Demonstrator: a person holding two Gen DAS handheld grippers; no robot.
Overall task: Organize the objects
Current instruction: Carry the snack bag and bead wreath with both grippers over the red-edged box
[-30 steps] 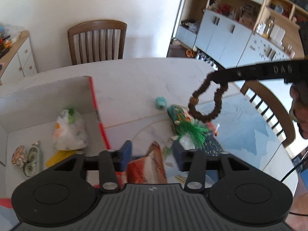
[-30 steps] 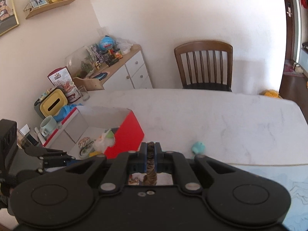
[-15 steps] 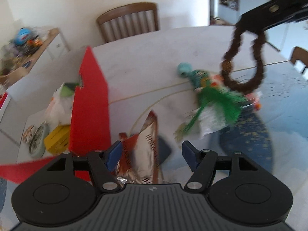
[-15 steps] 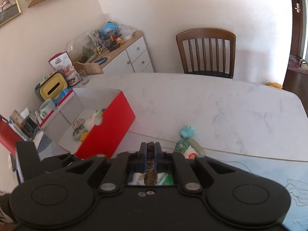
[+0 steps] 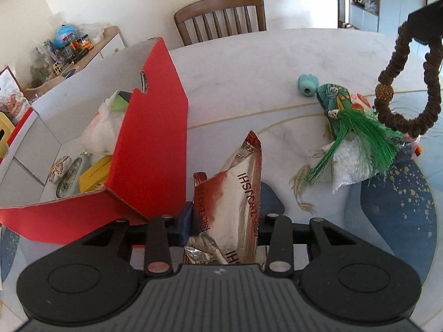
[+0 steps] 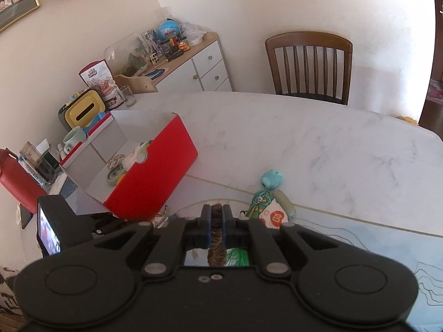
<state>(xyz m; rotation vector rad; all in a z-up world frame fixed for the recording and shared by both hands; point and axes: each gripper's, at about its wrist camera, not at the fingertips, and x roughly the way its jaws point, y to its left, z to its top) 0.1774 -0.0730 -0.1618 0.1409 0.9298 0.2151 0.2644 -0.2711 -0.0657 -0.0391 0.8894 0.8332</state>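
Note:
My right gripper is shut on a brown bead bracelet, which hangs in the air above the table at the right of the left wrist view. My left gripper is open around a red and silver snack packet that lies on the table beside the red cardboard box. The box holds a white bag, a yellow card and small trinkets. A pile with a green tassel, a teal pouch and a turquoise bead lies under the bracelet.
The marble table has a blue patterned mat at its near right. A wooden chair stands at the far side. A cluttered sideboard, a red flask and a mug stand left of the box.
My left gripper has moved down and forward until its open fingers straddle the snack packet. My right gripper has carried the bracelet forward over the pile, still shut on it.

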